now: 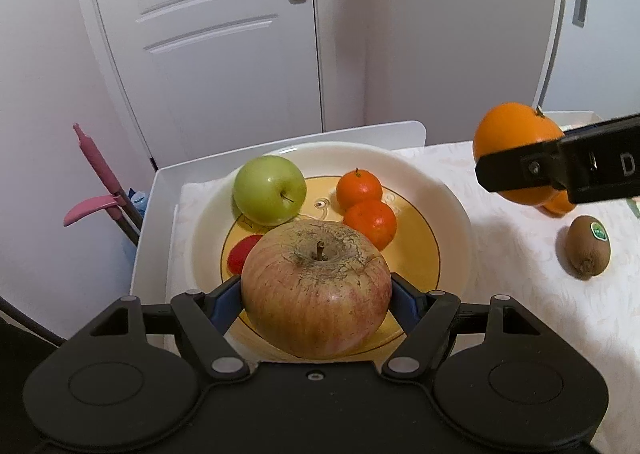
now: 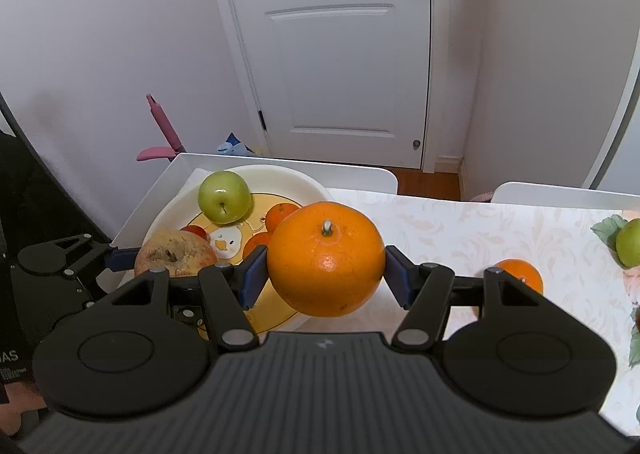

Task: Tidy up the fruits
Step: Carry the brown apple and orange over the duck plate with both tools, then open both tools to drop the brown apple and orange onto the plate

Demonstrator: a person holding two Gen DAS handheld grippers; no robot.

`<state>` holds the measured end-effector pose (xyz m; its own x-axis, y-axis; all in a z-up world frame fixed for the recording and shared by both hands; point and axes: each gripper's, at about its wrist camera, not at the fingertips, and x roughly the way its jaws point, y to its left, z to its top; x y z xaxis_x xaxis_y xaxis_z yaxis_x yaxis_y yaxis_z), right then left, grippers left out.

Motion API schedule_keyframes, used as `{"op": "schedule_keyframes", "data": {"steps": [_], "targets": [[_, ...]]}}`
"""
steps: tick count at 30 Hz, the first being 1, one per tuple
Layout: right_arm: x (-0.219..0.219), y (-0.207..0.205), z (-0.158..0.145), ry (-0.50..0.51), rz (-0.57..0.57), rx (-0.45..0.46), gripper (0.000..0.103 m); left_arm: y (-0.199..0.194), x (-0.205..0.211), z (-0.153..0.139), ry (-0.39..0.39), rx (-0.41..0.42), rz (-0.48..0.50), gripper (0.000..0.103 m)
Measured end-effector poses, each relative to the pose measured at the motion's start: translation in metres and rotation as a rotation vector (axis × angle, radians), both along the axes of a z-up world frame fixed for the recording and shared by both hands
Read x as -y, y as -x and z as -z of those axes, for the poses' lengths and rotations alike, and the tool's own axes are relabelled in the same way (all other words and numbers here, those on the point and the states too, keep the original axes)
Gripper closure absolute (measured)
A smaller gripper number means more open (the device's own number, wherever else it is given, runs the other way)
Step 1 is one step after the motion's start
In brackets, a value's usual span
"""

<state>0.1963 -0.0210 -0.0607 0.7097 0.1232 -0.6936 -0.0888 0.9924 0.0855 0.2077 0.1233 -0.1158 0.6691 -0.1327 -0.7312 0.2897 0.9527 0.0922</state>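
Holding fruit in both grippers: plate [image 1: 440, 190] sat on the table [image 1: 520, 254] with green apple [image 1: 269, 190] and two mandarins; left gripper [image 1: 316, 300] clamped the red apple [image 1: 316, 294] over it, right gripper [image 2: 324, 272] clamped the orange [image 2: 324, 266] beside it.

So your left gripper [image 1: 316, 296] has the big apple [image 1: 316, 290] pinched between its jaws, sitting right over the near part of the plate [image 1: 448, 194]. In the plate behind it: a smaller apple [image 1: 269, 190] at the back left, two tangerines [image 1: 359, 187] touching each other at the back right. The plate sits in a tray [image 1: 160, 190] at the left end of the tabletop [image 1: 520, 254]. Your right gripper [image 2: 325, 272] holds the orange [image 2: 325, 260] off to the right of the plate, above the tabletop. On the tabletop right of that, a kiwi [image 1: 589, 246] lies near you, with another orange [image 2: 520, 272] just beside it. The door [image 1: 208, 34] stands behind the tray.
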Motion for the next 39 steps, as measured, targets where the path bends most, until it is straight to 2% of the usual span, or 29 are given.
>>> {"op": "schedule_keyframes", "data": {"steps": [5,6,7,8,18,31,34,35,36,37,39], "targets": [[0.001,-0.001,-0.002,0.005,-0.008,0.004,0.027,-0.002,-0.003,0.002,0.035,-0.039,-0.021,0.022],[0.001,-0.001,-0.003,0.006,-0.010,0.004,0.027,-0.001,-0.003,0.001,0.039,-0.030,-0.018,0.019],[0.001,-0.001,-0.003,0.007,-0.014,0.005,0.027,0.001,-0.004,-0.002,0.043,-0.012,-0.018,0.007],[0.001,-0.001,-0.004,0.008,-0.019,0.005,0.027,0.004,-0.005,-0.007,0.049,0.005,-0.022,0.000],[-0.002,-0.014,-0.009,0.023,-0.126,0.012,0.027,0.021,-0.015,-0.030,0.070,0.042,-0.073,0.000],[-0.015,-0.053,0.033,0.029,-0.230,-0.034,0.026,0.039,-0.023,-0.029,0.074,0.025,-0.156,0.000],[-0.015,-0.058,0.036,0.021,-0.230,-0.044,0.025,0.038,-0.027,-0.027,0.104,0.003,-0.180,0.000],[-0.014,-0.057,0.035,0.015,-0.231,-0.034,0.024,0.037,-0.029,-0.026,0.116,-0.003,-0.187,0.000],[-0.014,-0.055,0.032,0.009,-0.232,-0.021,0.017,0.037,-0.029,-0.026,0.119,-0.004,-0.193,0.000],[-0.013,-0.053,0.029,0.011,-0.223,-0.006,0.003,0.037,-0.029,-0.026,0.118,-0.004,-0.197,0.000],[-0.010,-0.049,0.023,0.014,-0.196,0.024,0.000,0.038,-0.029,-0.026,0.112,-0.004,-0.200,0.000]]}}
